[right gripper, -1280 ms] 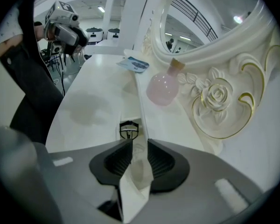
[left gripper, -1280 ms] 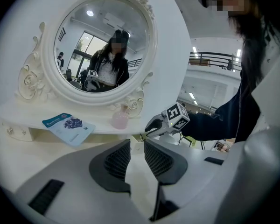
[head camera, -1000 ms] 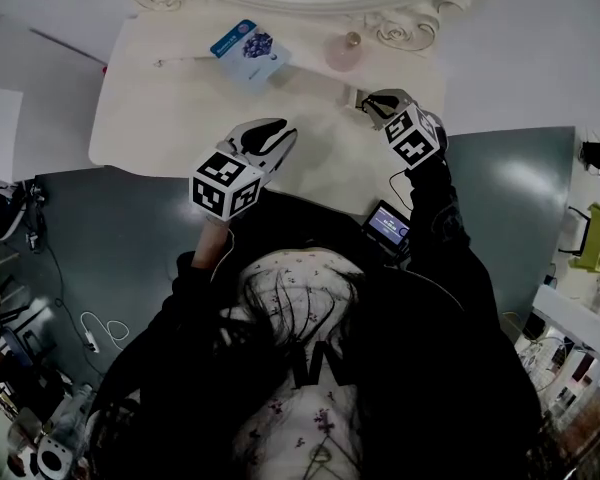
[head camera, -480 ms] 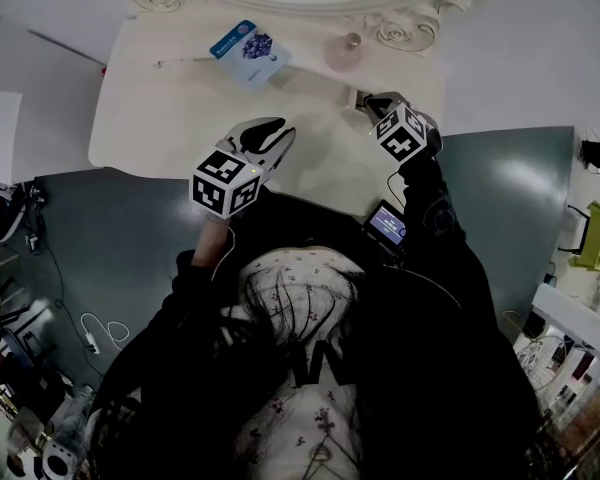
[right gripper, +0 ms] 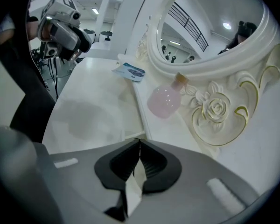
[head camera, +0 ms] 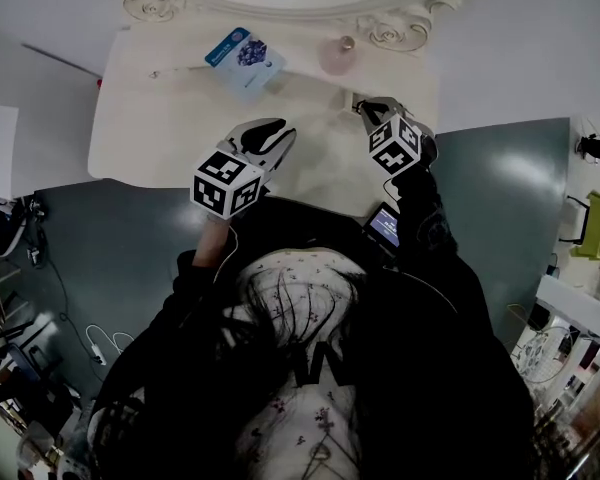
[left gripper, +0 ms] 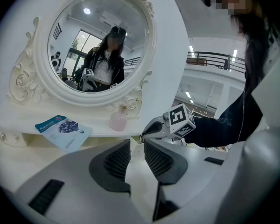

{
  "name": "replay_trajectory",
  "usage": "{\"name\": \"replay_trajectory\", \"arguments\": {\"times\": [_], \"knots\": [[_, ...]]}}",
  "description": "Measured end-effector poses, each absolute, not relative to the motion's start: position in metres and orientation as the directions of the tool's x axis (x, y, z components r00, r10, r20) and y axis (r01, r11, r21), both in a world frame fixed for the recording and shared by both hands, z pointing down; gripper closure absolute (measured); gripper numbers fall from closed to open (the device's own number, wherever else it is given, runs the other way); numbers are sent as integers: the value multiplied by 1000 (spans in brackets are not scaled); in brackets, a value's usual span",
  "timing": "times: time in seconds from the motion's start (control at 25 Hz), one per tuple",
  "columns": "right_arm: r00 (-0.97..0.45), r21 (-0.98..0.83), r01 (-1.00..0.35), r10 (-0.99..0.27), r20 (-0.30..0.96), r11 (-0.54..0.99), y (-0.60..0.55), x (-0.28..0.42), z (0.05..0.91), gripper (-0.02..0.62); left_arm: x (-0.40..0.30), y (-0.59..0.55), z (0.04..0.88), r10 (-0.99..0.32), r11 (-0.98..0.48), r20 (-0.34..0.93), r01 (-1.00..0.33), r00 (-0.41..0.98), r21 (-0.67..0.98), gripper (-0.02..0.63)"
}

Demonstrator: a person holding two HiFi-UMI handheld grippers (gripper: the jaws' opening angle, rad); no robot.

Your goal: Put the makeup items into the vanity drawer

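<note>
A blue sachet [head camera: 245, 52] and a pink bottle [head camera: 337, 57] lie on the white vanity's raised shelf [head camera: 180, 48] under the mirror; both also show as the sachet [left gripper: 63, 130] and bottle [left gripper: 117, 121]. My right gripper [head camera: 361, 102] is shut at the shelf's front edge below the bottle [right gripper: 164, 101]. Its tips [right gripper: 139, 141] pinch what looks like a small drawer pull, mostly hidden. My left gripper [head camera: 272, 134] hovers open over the tabletop's middle. Nothing is between its jaws [left gripper: 136, 153].
An oval mirror with a carved frame [left gripper: 16, 78] stands behind the shelf. Another small pull [head camera: 155, 72] shows at the shelf's left end. The tabletop [head camera: 160, 128] ends just in front of my body, with grey floor on both sides.
My right gripper has shifted a little left along the shelf front and its jaws have closed at the edge. The left gripper has stayed in place.
</note>
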State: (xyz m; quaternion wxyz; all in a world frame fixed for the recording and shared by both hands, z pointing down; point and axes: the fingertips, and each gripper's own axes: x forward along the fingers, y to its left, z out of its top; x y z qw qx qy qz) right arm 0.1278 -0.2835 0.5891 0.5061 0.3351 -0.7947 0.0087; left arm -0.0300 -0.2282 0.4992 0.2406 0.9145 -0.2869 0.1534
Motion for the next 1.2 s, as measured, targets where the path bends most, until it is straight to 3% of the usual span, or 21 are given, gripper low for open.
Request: {"name": "replay_trajectory", "arguments": {"times": [0.64,1.2], "knots": [[-314,202,-821,-718,621,534,-232,99,525,583,-5,-219,498,-294,-824,400,-442,868,354,514],[-365,98,-866,-754,546,490,-181,93,507,583,24,-180,489,-244,-864,372,-375,896,336,514]]}}
